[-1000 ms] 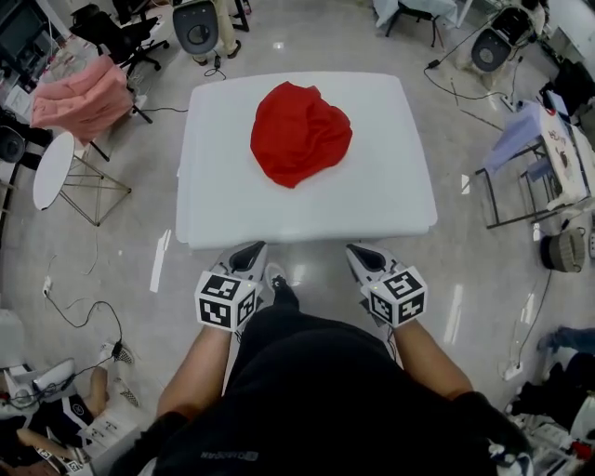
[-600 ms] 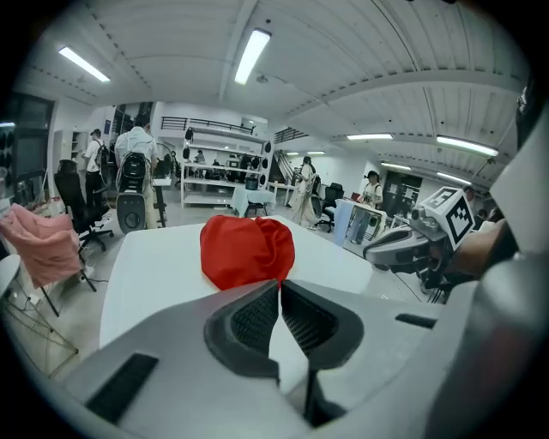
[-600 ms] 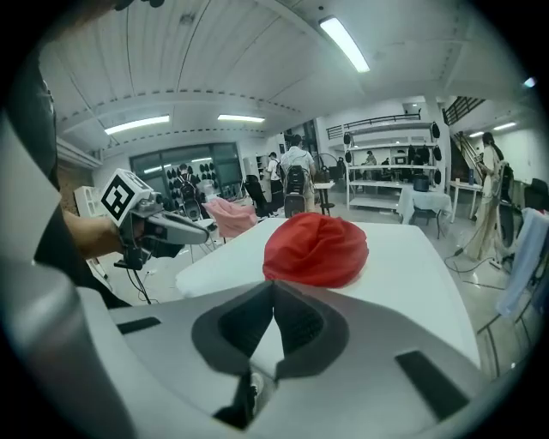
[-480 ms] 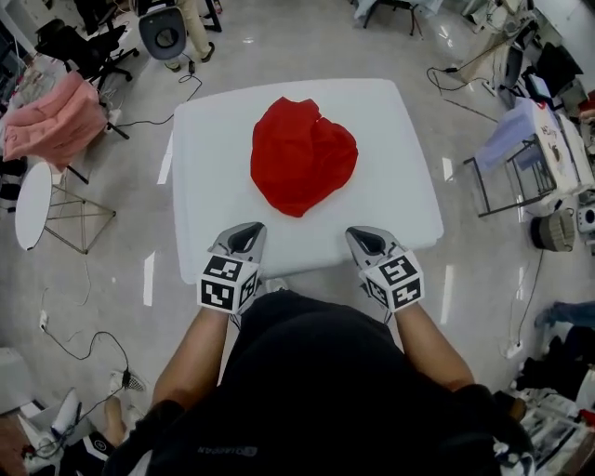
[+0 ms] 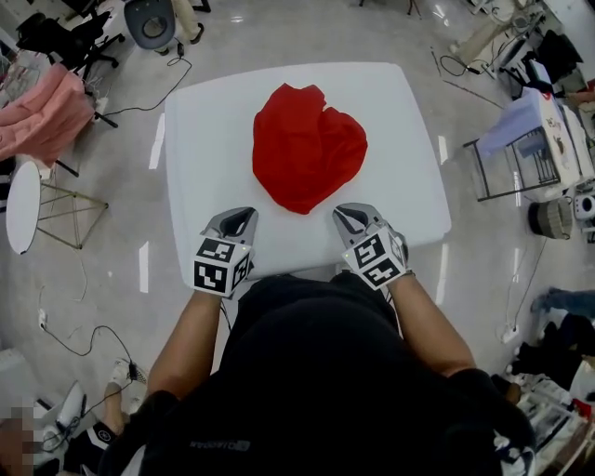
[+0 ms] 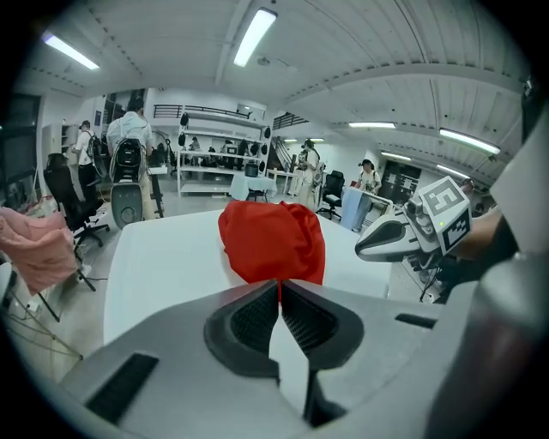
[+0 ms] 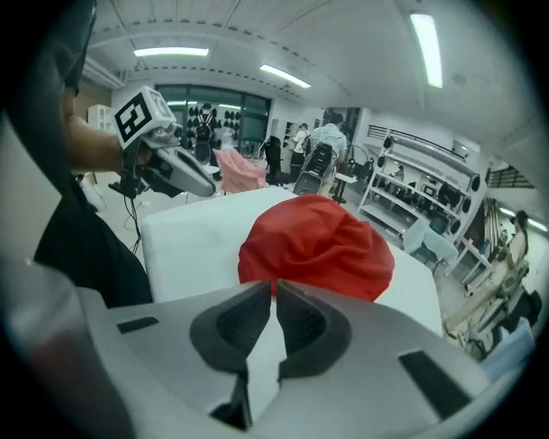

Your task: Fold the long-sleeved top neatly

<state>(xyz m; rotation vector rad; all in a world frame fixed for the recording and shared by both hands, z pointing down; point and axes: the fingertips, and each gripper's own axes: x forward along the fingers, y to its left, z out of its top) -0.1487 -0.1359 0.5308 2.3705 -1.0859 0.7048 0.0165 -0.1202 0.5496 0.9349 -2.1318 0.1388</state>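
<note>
A red long-sleeved top [image 5: 307, 144] lies crumpled in a heap on the middle of the white table [image 5: 200, 130]. My left gripper [image 5: 244, 212] hovers over the table's near edge, short of the heap's near left side and apart from it. Its jaws [image 6: 280, 283] are shut and empty, with the red top [image 6: 273, 240] straight ahead. My right gripper [image 5: 342, 210] hovers at the heap's near right, also apart from it. Its jaws [image 7: 274, 283] have just been opening to a narrow crack with nothing between them, and the top [image 7: 317, 244] lies beyond.
A pink cloth [image 5: 42, 116] drapes over a chair at the far left beside a round white side table [image 5: 20, 193]. A metal rack [image 5: 516, 158] with a pale cloth stands at the right. An office chair [image 5: 153, 19] and floor cables lie beyond the table.
Both grippers have moved forward from in front of the table to above its near edge, closer to the red top. The right gripper has rolled. The top has not moved.
</note>
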